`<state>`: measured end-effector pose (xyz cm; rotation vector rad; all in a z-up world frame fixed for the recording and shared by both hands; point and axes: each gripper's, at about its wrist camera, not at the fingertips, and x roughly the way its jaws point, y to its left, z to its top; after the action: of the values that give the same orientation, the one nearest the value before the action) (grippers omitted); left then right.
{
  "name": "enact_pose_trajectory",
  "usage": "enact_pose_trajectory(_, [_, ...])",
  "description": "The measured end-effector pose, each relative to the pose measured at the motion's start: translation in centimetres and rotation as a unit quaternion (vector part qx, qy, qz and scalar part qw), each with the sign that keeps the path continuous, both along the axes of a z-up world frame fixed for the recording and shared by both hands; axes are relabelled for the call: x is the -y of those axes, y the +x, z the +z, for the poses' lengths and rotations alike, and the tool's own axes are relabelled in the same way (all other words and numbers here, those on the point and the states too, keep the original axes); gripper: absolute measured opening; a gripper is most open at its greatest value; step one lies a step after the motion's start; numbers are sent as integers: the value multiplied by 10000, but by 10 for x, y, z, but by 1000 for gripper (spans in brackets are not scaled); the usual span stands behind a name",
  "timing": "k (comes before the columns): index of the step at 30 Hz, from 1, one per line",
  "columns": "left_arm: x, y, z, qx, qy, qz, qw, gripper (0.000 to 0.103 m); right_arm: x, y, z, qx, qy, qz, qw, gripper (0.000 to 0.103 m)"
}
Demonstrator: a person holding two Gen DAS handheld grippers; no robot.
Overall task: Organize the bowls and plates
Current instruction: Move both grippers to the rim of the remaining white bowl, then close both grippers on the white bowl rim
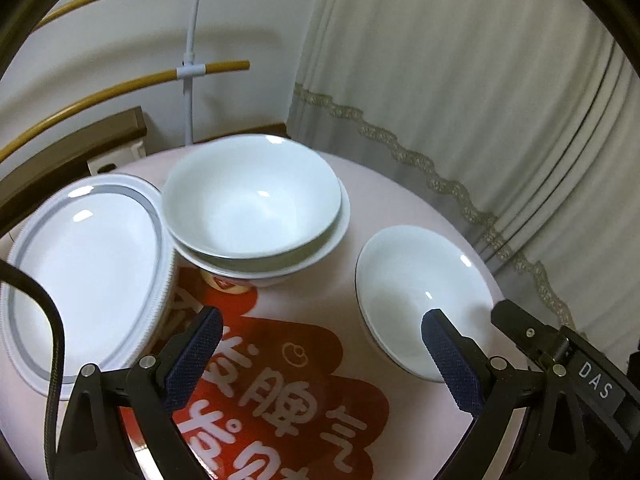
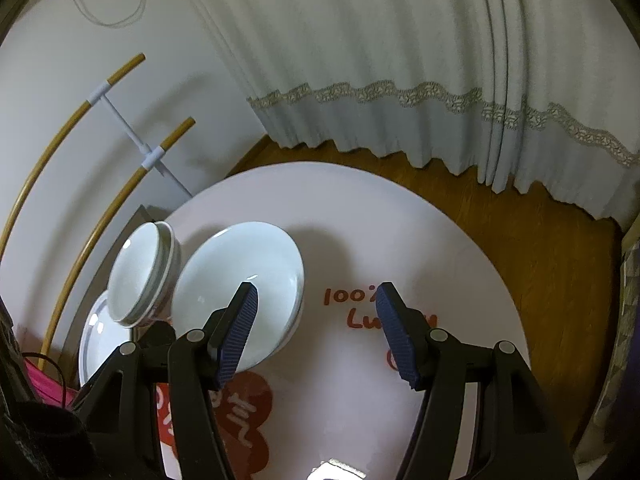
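round pink table [image 2: 400, 216], curtained corner [image 2: 400, 40]

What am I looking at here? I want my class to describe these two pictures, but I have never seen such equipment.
No robot: a person holds a two-fingered grasping tool in each hand, each carrying a wide-angle camera looking along its fingers. One picture is from the left tool, the other from the right tool. Both tools stand open and hold nothing. On the round table lie two nested white bowls, a shallow white dish standing alone, and stacked grey-banded plates. Behind hang curtains.
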<state>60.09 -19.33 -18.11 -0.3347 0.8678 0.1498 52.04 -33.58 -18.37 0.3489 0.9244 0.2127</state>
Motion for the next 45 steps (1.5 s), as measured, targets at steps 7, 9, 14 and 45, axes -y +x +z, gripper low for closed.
enact_pose_trajectory(7, [-5, 34, -11, -261, -174, -111, 9994, 81, 0, 17, -18, -242, 201, 83, 9995, 46])
enact_pose_trajectory(9, [-10, 45, -13, -290, -207, -108, 9993, 76, -1, 19, -22, -300, 244, 86, 9992, 37])
enact_pose_trajectory(14, [-22, 60, -17, -312, -254, -167, 9990, 69, -4, 18, -22, -249, 301, 208, 9990, 20])
enact_pose_trajectory(45, [-45, 18, -28, 99, -187, -1164, 9930, 4, -3, -5, -24, -217, 326, 264, 9989, 8])
